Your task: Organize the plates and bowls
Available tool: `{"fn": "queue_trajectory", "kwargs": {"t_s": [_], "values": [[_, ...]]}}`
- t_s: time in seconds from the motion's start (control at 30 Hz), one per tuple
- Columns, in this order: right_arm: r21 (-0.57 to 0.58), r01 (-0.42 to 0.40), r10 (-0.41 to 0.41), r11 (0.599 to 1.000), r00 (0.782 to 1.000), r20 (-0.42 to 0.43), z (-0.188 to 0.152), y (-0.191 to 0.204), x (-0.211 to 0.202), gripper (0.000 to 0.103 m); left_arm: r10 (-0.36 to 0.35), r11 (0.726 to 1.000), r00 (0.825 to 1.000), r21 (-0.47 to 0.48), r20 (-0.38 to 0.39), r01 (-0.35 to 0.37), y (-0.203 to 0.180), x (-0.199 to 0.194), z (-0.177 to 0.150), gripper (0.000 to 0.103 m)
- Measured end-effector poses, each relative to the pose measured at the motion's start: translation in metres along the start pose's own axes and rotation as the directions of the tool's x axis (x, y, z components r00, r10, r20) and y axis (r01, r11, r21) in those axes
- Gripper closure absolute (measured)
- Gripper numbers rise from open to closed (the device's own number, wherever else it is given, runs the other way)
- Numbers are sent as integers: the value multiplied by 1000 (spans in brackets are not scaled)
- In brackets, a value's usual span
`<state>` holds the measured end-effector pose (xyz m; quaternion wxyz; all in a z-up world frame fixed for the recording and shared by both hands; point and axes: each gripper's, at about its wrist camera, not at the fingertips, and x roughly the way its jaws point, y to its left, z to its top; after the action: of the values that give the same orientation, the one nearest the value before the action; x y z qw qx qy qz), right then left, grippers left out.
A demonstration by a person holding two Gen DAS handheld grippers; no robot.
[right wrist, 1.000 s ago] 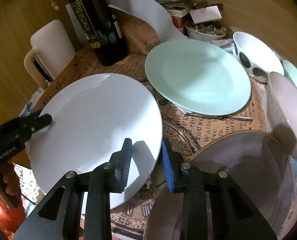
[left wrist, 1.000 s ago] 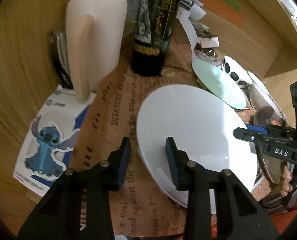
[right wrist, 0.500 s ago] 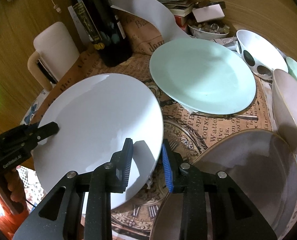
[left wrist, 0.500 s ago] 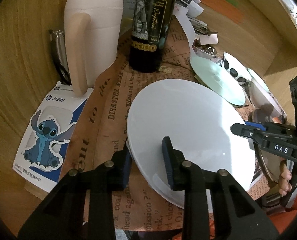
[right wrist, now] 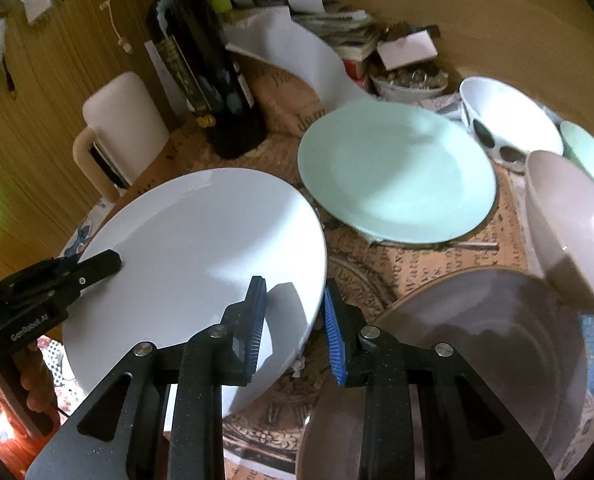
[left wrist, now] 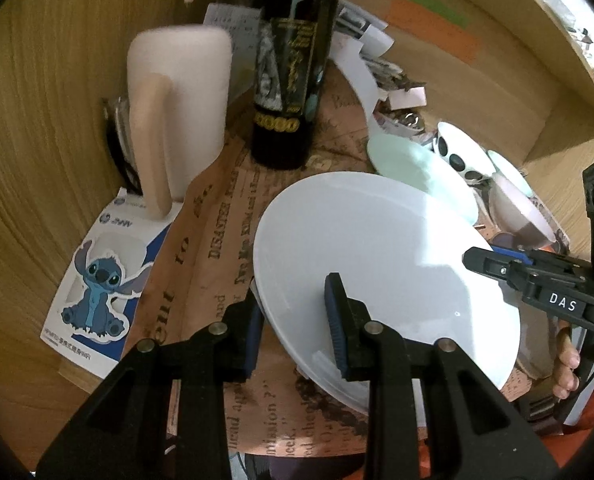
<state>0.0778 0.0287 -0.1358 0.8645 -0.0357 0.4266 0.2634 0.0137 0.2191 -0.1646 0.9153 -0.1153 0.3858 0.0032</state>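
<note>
Clamping down on the white plate (left wrist: 377, 248) with the left gripper (left wrist: 293, 296), jaws drawn narrow, one blue pad lying on the upper face and the other tucked beneath the rim. Pinching the opposite rim the same way with the right gripper (right wrist: 294, 292), jaws nearly closed, one pad above and one below the edge. Carrying the plate between the two, tilted slightly and apparently riding just clear of the newsprint-patterned cloth (left wrist: 217, 240); not being able to tell whether any part of its underside is touching.

Judging the plate as glazed ceramic: stiff, fairly heavy for such a thin pinch, slick under the pads and liable to chip or shatter if dropped. Favouring exactly this hold, well in over the rim on two opposite sides, rather than a fingertip nip at one edge, and watching for the glaze sliding out if the tilt grows.

Looking outward: lying just beyond the white plate, a mint-green plate (right wrist: 393, 176) flat on the cloth, probably the place to stack. Sitting near the right gripper, a brownish plate (right wrist: 497, 340), with a pink bowl (right wrist: 569, 224) at its far edge and a spotted white bowl (right wrist: 509, 116) behind. Standing at the back, a dark wine bottle (left wrist: 293, 80) and a white jug (left wrist: 181, 92), both close enough to be knocked in passing.
</note>
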Motion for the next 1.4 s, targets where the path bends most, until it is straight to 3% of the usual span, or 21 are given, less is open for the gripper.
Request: {"fn": "queue_trajectory", "kwargs": {"t_s": [0.43,1.4], "values": [[21,31,-33,999,996,84,-4,-18,-43,77,-26,998,998,52,62,22,-42,-19,9,73],[75,65,-76,995,983,169,-53,-82,-121,77,-95,985,993,147,66,85,-143,-32,-9,73]]}}
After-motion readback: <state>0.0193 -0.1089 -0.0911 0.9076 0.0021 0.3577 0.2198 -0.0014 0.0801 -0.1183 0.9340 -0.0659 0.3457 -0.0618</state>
